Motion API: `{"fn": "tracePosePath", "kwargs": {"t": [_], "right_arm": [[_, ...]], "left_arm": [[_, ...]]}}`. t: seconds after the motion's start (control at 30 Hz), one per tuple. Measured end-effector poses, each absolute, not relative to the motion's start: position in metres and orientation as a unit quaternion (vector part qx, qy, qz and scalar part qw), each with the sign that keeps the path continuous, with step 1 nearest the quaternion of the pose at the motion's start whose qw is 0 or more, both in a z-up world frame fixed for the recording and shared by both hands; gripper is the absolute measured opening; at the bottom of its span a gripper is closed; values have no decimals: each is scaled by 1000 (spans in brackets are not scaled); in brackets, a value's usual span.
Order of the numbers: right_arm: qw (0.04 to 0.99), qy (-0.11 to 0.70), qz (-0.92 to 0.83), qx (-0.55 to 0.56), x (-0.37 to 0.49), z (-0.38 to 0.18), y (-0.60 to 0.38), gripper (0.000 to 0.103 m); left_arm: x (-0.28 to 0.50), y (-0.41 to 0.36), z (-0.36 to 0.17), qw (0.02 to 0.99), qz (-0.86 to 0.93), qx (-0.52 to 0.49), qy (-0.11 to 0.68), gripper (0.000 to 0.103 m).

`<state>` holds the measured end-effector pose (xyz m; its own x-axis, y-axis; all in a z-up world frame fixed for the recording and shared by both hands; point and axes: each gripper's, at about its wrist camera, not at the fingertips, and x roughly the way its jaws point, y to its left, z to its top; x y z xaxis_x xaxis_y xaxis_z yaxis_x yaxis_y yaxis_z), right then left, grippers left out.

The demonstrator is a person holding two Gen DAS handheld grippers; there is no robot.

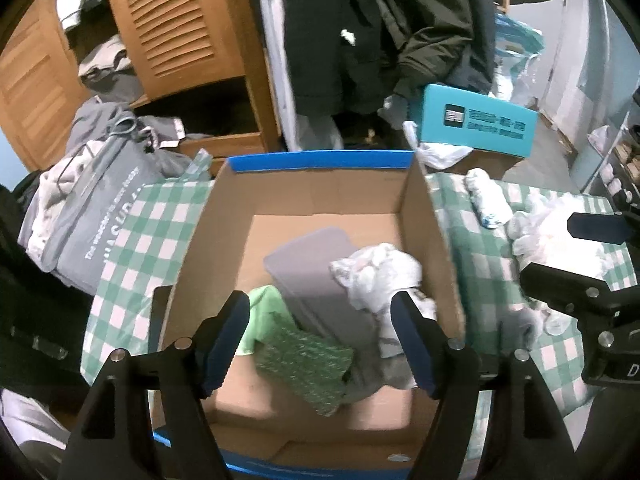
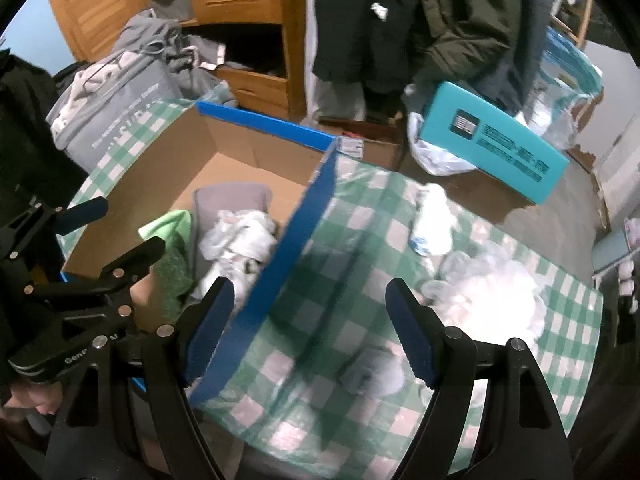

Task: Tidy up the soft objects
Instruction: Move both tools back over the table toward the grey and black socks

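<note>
One cardboard box (image 1: pixel 320 184), one teal box (image 1: pixel 476 126), two hand-held grippers.

— Blurred beyond telling: pale heap (image 2: pixel 486 296) on checked cloth (image 2: pixel 344 280), right wrist view.
— Partly hidden behind left gripper (image 1: pixel 320 340) fingers: green cloth (image 1: pixel 266 312) in cardboard box (image 1: pixel 320 184).
— Unreadable: print on teal box (image 1: pixel 478 124).

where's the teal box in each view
Left wrist: teal box, upper right, on the floor beyond the table.
Right wrist: teal box, upper right, tilted, past the checked cloth.
Shared landmark: the cardboard box's blue rim.
</note>
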<state>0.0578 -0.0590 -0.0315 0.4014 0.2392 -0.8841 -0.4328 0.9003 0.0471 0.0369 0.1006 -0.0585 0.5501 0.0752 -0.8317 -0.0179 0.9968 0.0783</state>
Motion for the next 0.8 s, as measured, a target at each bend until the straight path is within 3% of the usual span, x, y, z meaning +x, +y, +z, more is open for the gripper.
{"fn": "tracePosePath", "kwargs": {"t": [0.8], "right_arm": [[852,508,119,-51,47,-30,-177,78]], "left_arm": [[43,6,-61,873,-47,73,481,77]]}}
